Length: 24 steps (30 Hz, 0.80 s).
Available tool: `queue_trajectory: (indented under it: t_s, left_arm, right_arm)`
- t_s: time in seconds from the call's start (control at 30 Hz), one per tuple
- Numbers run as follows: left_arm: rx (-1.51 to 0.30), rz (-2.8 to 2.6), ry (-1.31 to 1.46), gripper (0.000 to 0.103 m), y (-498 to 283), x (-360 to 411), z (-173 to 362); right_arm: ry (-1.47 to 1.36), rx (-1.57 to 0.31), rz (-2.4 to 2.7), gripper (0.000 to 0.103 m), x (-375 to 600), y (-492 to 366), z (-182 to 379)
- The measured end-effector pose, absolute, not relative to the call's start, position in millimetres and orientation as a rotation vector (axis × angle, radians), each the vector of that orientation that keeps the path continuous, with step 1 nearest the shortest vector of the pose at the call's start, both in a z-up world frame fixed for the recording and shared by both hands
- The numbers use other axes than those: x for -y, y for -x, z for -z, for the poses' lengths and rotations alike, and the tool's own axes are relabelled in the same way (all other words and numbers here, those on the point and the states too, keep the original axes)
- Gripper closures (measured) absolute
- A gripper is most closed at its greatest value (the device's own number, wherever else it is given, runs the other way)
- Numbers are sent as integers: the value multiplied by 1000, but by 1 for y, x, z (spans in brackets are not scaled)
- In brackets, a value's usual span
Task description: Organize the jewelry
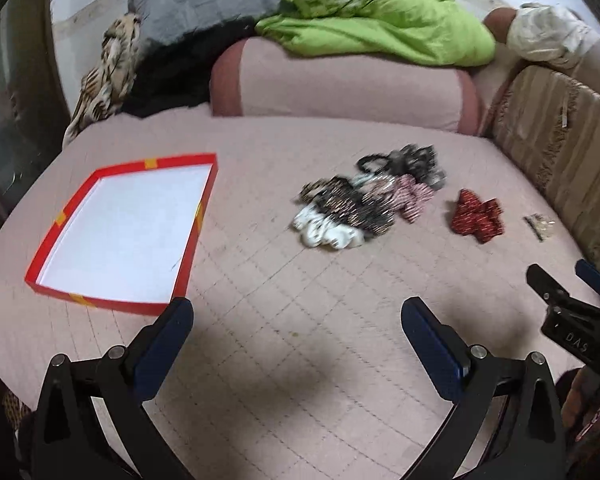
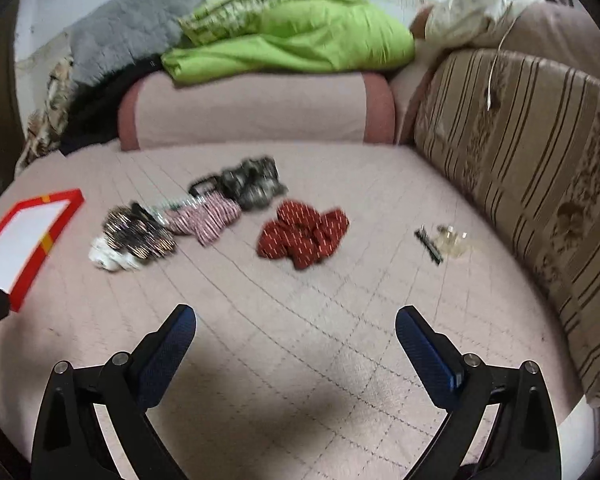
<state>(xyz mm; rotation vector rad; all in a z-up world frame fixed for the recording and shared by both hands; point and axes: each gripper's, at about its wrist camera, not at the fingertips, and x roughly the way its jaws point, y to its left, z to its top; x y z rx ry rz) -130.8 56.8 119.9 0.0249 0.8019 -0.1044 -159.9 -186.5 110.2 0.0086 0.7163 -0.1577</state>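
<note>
The left gripper (image 1: 298,316) hangs above the pink quilted bedspread (image 1: 300,360) with its blue-padded fingers spread wide and nothing between them. The right gripper (image 2: 296,322) is likewise spread wide and empty over the same quilt; it also shows at the right edge of the left wrist view (image 1: 560,276).

The red tray (image 1: 116,232), shallow with a white floor and yellow tape at its rim, lies ahead and to the left of the left gripper, its near corner just beside the left fingertip. In the right wrist view it sits at the far left edge (image 2: 24,236).

Ahead of both tools, well apart from the fingers, is a pile of scrunchies (image 1: 364,200): a white one (image 1: 328,234), dark speckled ones, a pink striped one (image 2: 206,216) and a grey-black one (image 2: 252,182), touching or overlapping. A red scrunchie (image 2: 302,234) lies alone just right of the pile, ahead of the right gripper's gap. Farther right, near the striped cushion (image 2: 520,160), lie a small dark clip (image 2: 430,246) and a clear trinket (image 2: 452,240), too blurred to name further.

A green blanket (image 1: 380,24) rests on the pink bolster (image 1: 340,88) behind.
</note>
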Motion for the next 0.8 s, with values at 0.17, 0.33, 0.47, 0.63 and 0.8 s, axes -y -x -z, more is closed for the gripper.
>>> queue_trajectory:
  t_s: [0.17,0.33,0.47,0.63,0.8]
  left_arm:
    - [-770,110,1,0,143,-61,-139]
    - [-750,70,-19,0,158,-62,-154]
    - [-745,74,-15,0,168,-62,-165]
    - [-710,83,-20,0,183,-59,-180]
    - [-679,80,-40,0,189,-55,-192]
  right_arm:
    - [-21,-649,162,1,179,177,-135]
    - [-39,-605,199,0,180,194,-158]
    - [-27,-574,208,0,178,207,-179]
    - [-36,-491,220,0,177,228,-205]
    - [-41,-407,206,0,173,246,-228]
